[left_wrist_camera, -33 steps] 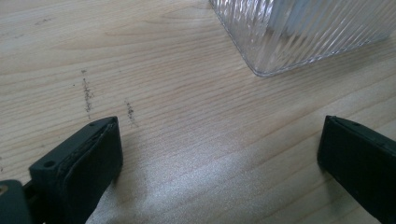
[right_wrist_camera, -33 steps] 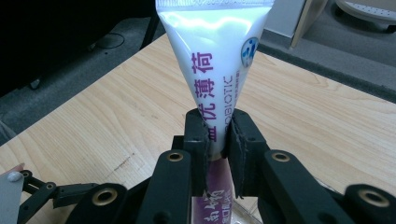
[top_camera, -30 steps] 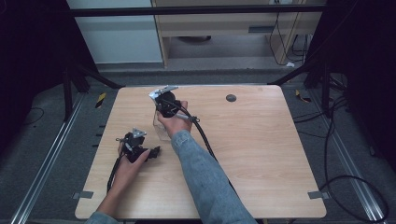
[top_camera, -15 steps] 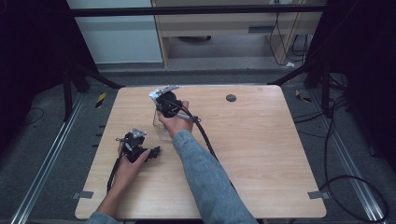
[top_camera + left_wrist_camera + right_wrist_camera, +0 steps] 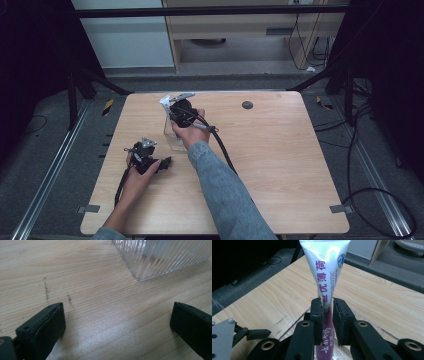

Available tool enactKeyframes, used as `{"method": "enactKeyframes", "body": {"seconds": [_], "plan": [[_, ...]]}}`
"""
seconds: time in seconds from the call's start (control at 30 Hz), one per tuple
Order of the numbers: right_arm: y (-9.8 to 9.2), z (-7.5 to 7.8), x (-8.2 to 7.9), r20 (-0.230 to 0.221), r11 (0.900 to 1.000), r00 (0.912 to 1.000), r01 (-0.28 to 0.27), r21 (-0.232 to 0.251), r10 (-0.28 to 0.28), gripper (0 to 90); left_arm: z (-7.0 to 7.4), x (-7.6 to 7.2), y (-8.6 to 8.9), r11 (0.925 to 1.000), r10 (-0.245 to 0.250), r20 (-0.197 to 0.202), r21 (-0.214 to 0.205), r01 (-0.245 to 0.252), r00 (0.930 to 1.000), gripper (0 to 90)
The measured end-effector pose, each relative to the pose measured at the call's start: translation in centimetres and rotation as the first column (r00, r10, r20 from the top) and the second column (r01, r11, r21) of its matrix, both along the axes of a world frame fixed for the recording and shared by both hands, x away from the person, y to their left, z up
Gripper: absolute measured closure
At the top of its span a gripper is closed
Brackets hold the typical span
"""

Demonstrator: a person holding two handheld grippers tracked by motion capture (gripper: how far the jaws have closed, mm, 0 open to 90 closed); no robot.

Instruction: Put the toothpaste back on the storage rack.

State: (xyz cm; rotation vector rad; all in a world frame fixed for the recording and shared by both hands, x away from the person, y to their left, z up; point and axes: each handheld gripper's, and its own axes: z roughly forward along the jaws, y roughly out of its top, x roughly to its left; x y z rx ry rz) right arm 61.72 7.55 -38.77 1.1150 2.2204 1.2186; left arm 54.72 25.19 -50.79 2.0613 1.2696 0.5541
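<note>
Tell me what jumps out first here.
The right gripper is shut on a white-and-purple toothpaste tube, held upright over a clear ribbed plastic container near the wooden table's far left. The left gripper rests open on the tabletop, just short of that container.

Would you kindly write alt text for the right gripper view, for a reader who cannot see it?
Two black jaws of the right gripper clamp a white and purple tube that points upward, above a clear plastic container on a wooden table. The left gripper lies at lower left.
</note>
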Motion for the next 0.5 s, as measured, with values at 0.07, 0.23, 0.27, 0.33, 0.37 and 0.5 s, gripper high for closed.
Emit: {"method": "enactKeyframes", "body": {"seconds": [0.07,0.23,0.27,0.33,0.37,0.5], "plan": [[-0.1,0.1,-0.1,0.003,1.0,1.0,-0.003,0.0,0.003,78.1,0.0,0.0,0.0,1.0,0.0,0.0,0.0,0.0,1.0,0.0],[-0.6,0.3,-0.5,0.009,1.0,1.0,-0.002,0.005,0.002,78.2,0.0,0.0,0.0,1.0,0.0,0.0,0.001,0.0,1.0,0.0],[-0.8,0.4,-0.5,0.011,1.0,0.9999,-0.002,0.007,0.002,78.2,0.0,0.0,0.0,1.0,0.0,0.0,0.0,0.0,1.0,0.0],[-1.1,0.7,-0.7,0.016,1.0,0.9999,-0.001,0.009,0.001,78.2,0.0,0.0,0.0,1.0,0.002,0.001,0.0,-0.002,1.0,0.0],[-1.3,0.8,-0.8,0.013,0.9999,0.9999,0.001,0.012,-0.001,78.0,0.0,0.0,0.0,1.0,0.002,0.001,0.001,-0.002,1.0,0.0],[-2.2,1.2,-1.0,0.024,0.9999,0.9997,0.006,0.008,-0.006,77.9,0.0,0.0,0.0,1.0,0.002,0.001,0.001,-0.002,1.0,0.0]]}}
